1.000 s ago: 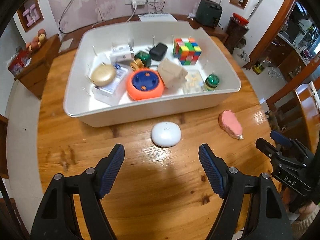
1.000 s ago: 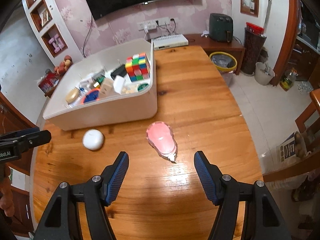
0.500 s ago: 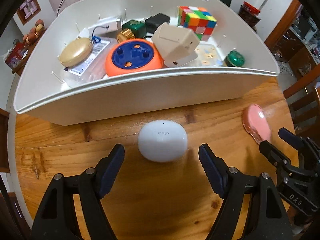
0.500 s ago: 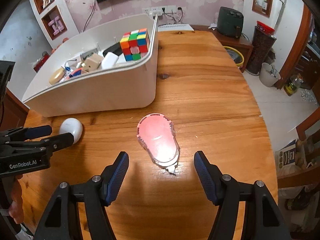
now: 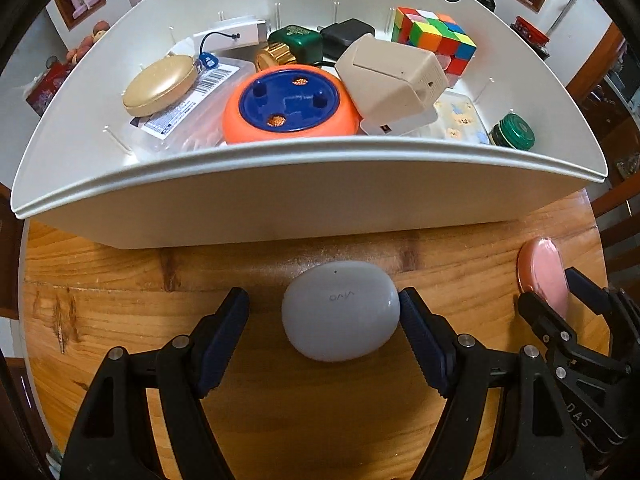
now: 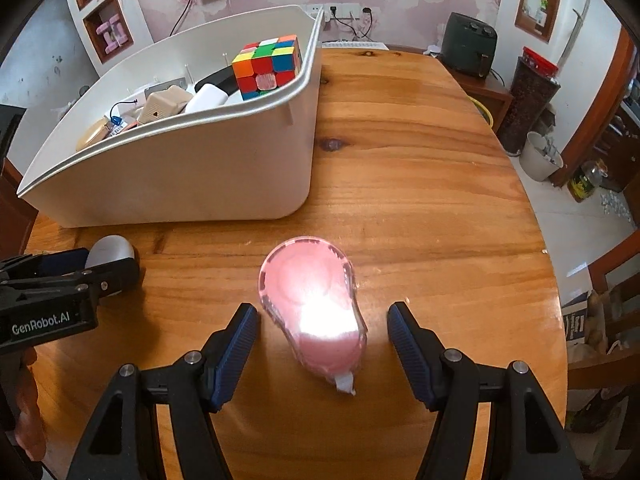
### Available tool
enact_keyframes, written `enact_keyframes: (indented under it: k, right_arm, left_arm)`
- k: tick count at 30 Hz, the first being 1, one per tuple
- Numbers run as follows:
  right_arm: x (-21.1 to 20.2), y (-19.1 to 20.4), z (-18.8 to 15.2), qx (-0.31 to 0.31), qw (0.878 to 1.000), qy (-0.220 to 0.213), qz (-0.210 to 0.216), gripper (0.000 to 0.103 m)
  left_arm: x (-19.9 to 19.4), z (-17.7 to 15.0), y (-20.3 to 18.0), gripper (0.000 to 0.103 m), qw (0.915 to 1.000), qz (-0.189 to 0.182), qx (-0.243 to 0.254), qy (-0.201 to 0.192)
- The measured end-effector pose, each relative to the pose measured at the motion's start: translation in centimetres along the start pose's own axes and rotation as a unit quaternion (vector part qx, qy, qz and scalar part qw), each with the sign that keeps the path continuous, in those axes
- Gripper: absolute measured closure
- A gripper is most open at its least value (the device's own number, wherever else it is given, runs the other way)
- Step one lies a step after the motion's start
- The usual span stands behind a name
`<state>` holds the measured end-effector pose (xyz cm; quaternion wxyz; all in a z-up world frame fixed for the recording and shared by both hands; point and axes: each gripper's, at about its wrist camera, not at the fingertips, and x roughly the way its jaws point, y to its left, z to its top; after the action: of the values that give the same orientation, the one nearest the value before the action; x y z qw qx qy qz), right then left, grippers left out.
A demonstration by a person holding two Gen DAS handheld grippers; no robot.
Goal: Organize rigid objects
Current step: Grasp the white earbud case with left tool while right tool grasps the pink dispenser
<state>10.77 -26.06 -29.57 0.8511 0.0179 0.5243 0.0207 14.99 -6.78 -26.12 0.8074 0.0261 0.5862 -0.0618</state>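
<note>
On the desk [image 6: 420, 168], outside the white bin [image 6: 208, 168] — one pink tape dispenser [image 6: 316, 304], long axis toward camera, tip nearest, between right gripper [image 6: 322, 344] fingers, untouched; one white earbud case [image 5: 340, 314], lying crosswise, between left gripper [image 5: 324, 332] fingers — right pad touching, left pad clear.

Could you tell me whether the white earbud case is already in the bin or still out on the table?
Out: the white earbud case lies on the table before the bin.

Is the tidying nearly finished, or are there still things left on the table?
Mostly done: the white bin already holds the puzzle cube, the orange disc and more. Two things remain on the table. The left gripper straddles the white case, open; the right gripper straddles the pink tape dispenser, open. Neither is picked up yet.
</note>
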Motion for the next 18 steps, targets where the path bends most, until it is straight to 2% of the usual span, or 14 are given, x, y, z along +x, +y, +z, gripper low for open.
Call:
enact_keyframes:
  k: [3, 5, 6, 7, 18]
  right_arm:
    - [0.4, 0.2, 0.3, -0.009, 1.000, -0.003, -0.003, 0.037]
    - [0.4, 0.4, 0.5, -0.015, 1.000, -0.007, -0.008, 0.044]
    - [0.4, 0.6, 0.5, -0.019, 1.000, -0.007, -0.009, 0.051]
    - [0.3, 0.7, 0.5, -0.024, 1.000, -0.009, -0.007, 0.053]
    - [-0.2, 1.0, 0.2, -0.023, 1.000, -0.002, 0.003, 0.053]
  left_arm:
    - [0.0, 0.0, -0.5, 0.026, 1.0000, 0.006, 0.004, -0.003]
    - [-0.2, -0.2, -0.9, 0.042, 0.9998, 0.010, 0.010, -0.010]
    - [-0.5, -0.3, -1.4, 0.043, 0.9997, 0.013, 0.014, -0.014]
    - [-0.4, 0.2, -2.0, 0.043, 0.9998, 0.011, 0.015, -0.011]
    - [-0.9, -0.7, -3.3, 0.043, 0.9995, -0.009, 0.030, -0.007]
